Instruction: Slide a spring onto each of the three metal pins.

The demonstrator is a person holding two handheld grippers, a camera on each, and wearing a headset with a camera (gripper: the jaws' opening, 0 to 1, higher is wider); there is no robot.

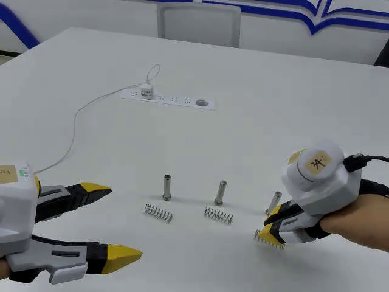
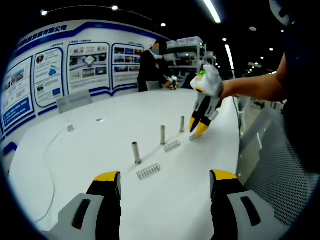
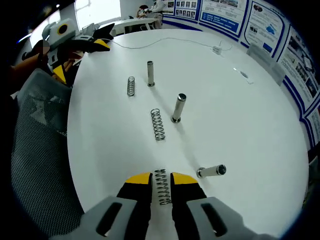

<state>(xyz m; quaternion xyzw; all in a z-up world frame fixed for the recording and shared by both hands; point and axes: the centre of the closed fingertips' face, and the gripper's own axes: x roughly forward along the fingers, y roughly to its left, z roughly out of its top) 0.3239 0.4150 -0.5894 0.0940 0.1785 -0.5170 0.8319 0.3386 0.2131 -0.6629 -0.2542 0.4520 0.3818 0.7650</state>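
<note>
Springs of bright coiled wire lie on the matte white table (image 1: 255, 109), one by the foot of each smooth steel pin. From the head view, the right gripper (image 1: 270, 234) is seen lowered to the tabletop, its yellow-tipped jaws drawn in on the gripped spring (image 1: 269, 241). The right end pin (image 1: 274, 202) stands just beyond its tips and looks slightly tilted. The left gripper (image 1: 124, 222) is held spread wide with nothing between its jaws, well off to one side of the pins. In the left gripper view, the left end pin (image 2: 135, 152) and left end spring (image 2: 149, 171) are found straight ahead of the open jaws, with the middle pin (image 2: 163, 135) and middle spring (image 2: 172, 146) beyond them. In the right gripper view, the gripped spring is shown lengthwise in the narrow gap between the jaws, apparently pinched across its coils. The step in hand is judged to be the pick-up of this spring. A light squeeze near one end is advised, so that the soft coils are not crushed and the bore is left free. The spring should then be turned upright, lined up over the rounded pin top and lowered along the pin's axis.
</note>
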